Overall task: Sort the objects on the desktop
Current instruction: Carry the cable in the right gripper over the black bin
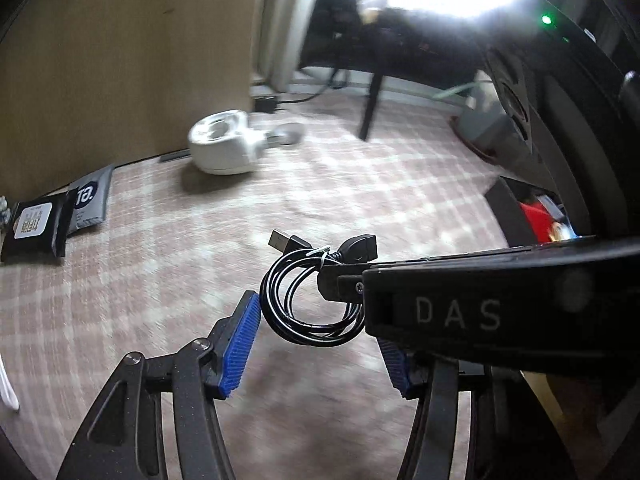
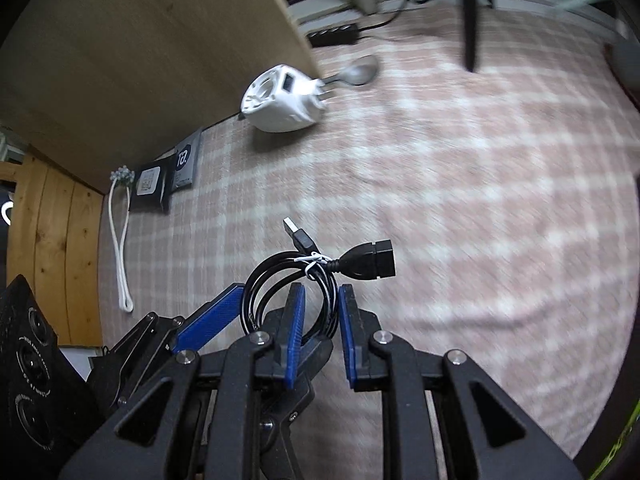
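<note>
We see the right gripper [image 2: 319,312] clamped on the coiled black USB cable [image 2: 288,292], which apparently also sits pinched between the half-open left gripper [image 1: 320,344] pads.

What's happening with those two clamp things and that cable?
A person is tidying a desk with two hand-held grippers. The right gripper has its fingers pinched on a coiled black USB cable, lifted above the checked tablecloth. The left gripper is beside the coil, fingers apart. A white gadget waits behind.

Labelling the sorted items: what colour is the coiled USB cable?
Black, the USB cable bound with a white twist tie; clearest in the right wrist view.
</note>
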A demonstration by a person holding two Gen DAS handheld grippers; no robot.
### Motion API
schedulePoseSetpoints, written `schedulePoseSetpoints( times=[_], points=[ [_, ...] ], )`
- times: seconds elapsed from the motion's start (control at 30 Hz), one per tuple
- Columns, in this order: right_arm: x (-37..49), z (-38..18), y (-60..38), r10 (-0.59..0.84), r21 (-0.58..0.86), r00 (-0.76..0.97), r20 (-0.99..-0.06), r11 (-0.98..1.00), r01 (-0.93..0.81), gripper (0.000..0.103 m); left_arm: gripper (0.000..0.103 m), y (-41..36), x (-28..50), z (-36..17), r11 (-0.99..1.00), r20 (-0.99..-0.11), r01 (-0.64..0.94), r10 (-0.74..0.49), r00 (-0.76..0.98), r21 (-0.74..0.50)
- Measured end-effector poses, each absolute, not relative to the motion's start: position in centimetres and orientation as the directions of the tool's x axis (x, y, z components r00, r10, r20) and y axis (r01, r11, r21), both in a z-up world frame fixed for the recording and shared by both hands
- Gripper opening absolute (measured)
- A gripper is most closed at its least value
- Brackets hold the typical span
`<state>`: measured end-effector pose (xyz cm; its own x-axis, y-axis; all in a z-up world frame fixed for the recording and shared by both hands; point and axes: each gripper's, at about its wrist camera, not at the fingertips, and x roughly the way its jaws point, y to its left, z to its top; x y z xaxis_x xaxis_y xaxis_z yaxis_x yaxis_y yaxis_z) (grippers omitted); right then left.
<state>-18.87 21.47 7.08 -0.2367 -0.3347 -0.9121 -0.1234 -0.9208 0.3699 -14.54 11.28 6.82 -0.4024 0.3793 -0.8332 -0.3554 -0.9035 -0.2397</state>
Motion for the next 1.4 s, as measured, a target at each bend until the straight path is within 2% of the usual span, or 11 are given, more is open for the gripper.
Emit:
schedulePoseSetpoints(
  times=[0.4,0.83,1.13,1.4],
  points=[
    [-8.1,11.8,33.4,-0.274,0.372,-0.352,-0.895,-0.895,-0.247,0.018,0.054,22.0,-7.7,10.9,-0.823,-0.810,-0.524,0.454,-0.371,-0.221],
    [5.7,14.1,49.7,-0.129,0.347,-0.434,-0.891,-0.810,-0.473,0.017,0.054,40.4,0.1,13.5,-0.630,-0.783,-0.745,0.569,-0.250,-0.220],
    [11.9,13.8,57.7,-0.055,0.324,-0.432,-0.900,-0.748,-0.580,0.017,0.054,49.8,4.4,13.6,-0.532,-0.787,-0.816,0.593,-0.168,-0.226],
    [14.1,14.1,61.0,0.011,0.276,-0.413,-0.911,-0.727,-0.629,0.019,0.056,53.6,5.7,13.7,-0.506,-0.799,-0.834,0.583,-0.146,-0.217]
  ],
)
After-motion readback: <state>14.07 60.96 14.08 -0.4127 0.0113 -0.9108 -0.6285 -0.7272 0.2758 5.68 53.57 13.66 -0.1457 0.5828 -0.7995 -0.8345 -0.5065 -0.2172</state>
